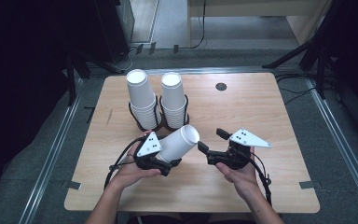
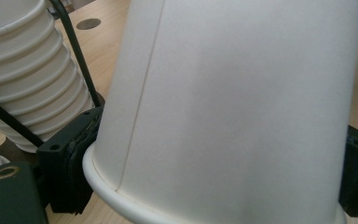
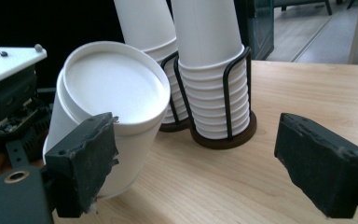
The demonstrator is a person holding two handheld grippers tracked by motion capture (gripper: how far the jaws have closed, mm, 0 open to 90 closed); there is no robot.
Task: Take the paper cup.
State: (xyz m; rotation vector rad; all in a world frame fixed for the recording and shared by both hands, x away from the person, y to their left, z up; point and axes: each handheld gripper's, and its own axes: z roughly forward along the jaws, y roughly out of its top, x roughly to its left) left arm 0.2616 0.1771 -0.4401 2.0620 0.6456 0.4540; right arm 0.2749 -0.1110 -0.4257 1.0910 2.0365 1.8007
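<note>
A white paper cup point(image 1: 179, 142) lies tilted in the air just above the wooden table point(image 1: 270, 177), its closed base pointing at my right gripper. My left gripper point(image 1: 167, 161) is shut on the cup's rim end; in the left gripper view the cup point(image 2: 233, 112) sits between both pads point(image 2: 74, 158). My right gripper point(image 1: 212, 141) stands open just right of the base. In the right gripper view the cup point(image 3: 107, 93) is behind the left jaw, and the gap between the jaws of the right gripper point(image 3: 205, 168) holds nothing.
Two tall stacks of upside-down white cups point(image 1: 142, 100) point(image 1: 173, 98) stand in black wire holders just behind the held cup. A round dark grommet point(image 1: 221, 86) sits near the table's far edge. Bare wood lies to the right.
</note>
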